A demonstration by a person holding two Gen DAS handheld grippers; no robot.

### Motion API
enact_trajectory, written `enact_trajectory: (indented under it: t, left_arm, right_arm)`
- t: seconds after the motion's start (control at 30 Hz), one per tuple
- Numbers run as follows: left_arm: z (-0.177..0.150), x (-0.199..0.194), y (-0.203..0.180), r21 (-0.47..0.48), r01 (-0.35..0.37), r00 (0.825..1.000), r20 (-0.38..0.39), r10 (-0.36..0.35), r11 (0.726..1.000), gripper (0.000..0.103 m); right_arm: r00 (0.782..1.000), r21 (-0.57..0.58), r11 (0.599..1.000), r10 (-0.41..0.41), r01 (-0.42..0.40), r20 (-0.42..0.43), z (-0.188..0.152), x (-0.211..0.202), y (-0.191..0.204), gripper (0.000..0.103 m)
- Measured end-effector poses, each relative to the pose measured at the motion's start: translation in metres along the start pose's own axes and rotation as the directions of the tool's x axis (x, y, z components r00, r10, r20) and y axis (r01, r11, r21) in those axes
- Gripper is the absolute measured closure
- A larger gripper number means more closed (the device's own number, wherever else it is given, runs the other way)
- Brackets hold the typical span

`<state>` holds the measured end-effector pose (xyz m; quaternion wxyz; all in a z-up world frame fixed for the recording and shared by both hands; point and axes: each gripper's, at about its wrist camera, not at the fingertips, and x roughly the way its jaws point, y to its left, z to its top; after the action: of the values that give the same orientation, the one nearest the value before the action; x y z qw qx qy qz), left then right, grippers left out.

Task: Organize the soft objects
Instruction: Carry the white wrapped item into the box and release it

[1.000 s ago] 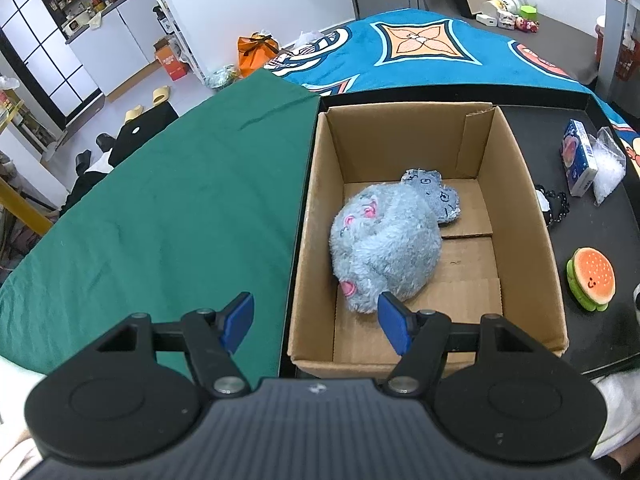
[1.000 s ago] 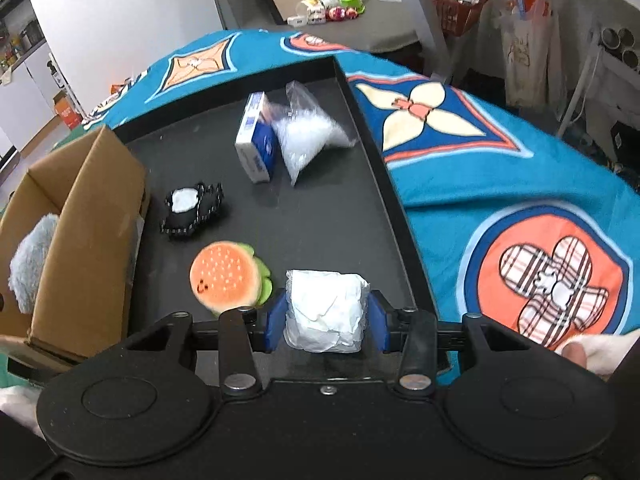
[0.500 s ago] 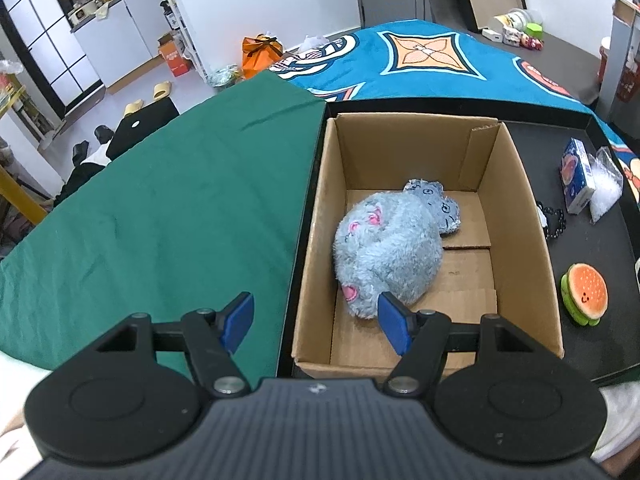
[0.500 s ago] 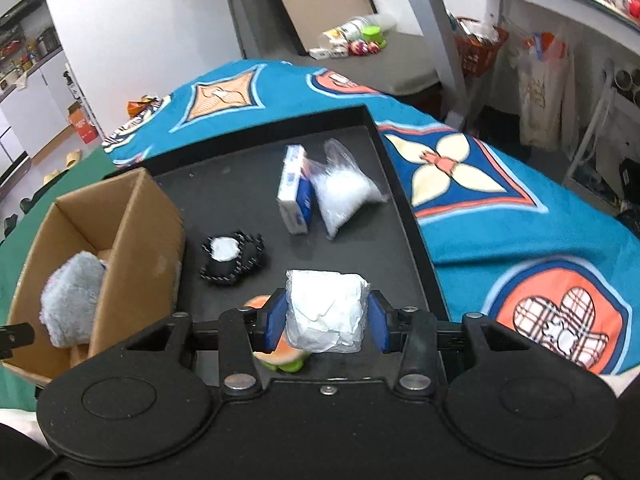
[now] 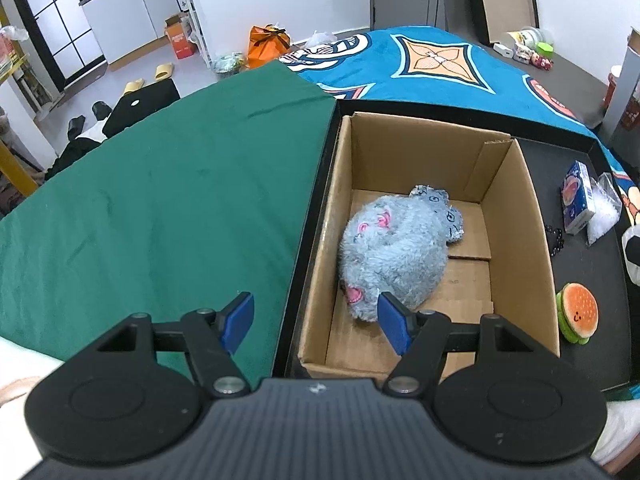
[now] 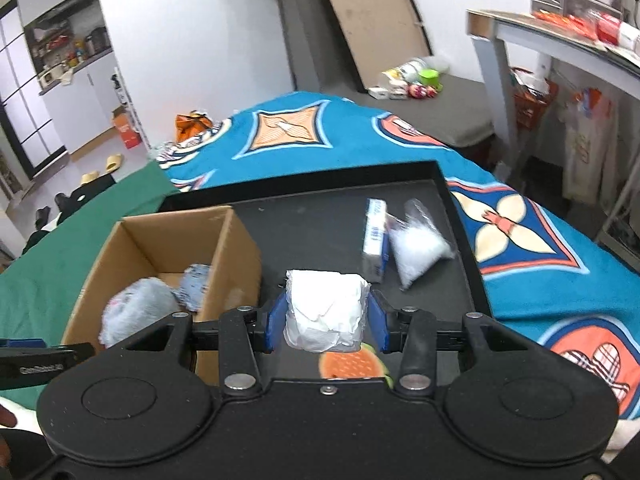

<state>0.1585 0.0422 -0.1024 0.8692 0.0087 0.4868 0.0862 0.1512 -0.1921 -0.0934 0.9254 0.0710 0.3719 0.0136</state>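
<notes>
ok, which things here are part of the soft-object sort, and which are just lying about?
Job:
- cardboard box
- grey plush, already in the box
- white soft bundle, held in the right tool
- burger plush on the black tray
- left tool, open and empty

Lying about:
- blue-and-white carton
- clear bag
- orange bag on the floor

Plush toy (image 5: 394,258) in box (image 5: 516,216); burger toy (image 5: 578,312) right of it.
</notes>
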Motion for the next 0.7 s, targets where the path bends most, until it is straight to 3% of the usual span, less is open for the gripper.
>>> enact_trajectory:
  t: [0.43, 0.53, 0.7]
  left_arm:
    - [0.001, 0.009, 0.011, -0.049, 0.066, 0.997, -0.026, -0.068, 0.997, 0.044]
    - [0.001, 0.013, 0.012, -0.054, 0.075, 0.996, -0.045, -0.077, 0.996, 0.053]
    - [0.001, 0.024, 0.02, -0.103, 0.086, 0.991, -0.093, -0.096, 0.991, 0.076]
  right_arm:
    - [0.997, -0.095, 0.993, 0.073, -0.071, 0.018, 0.013, -0.002, 0.046, 0.061]
    - [0.996, -0.114, 0.99, 0.087, -0.084, 0.016, 0.017, 0.001, 0.057, 0.061]
    - [0.993, -0.15, 0.982, 0.116, -0.113, 0.006, 0.021, 0.006, 0.075, 0.06]
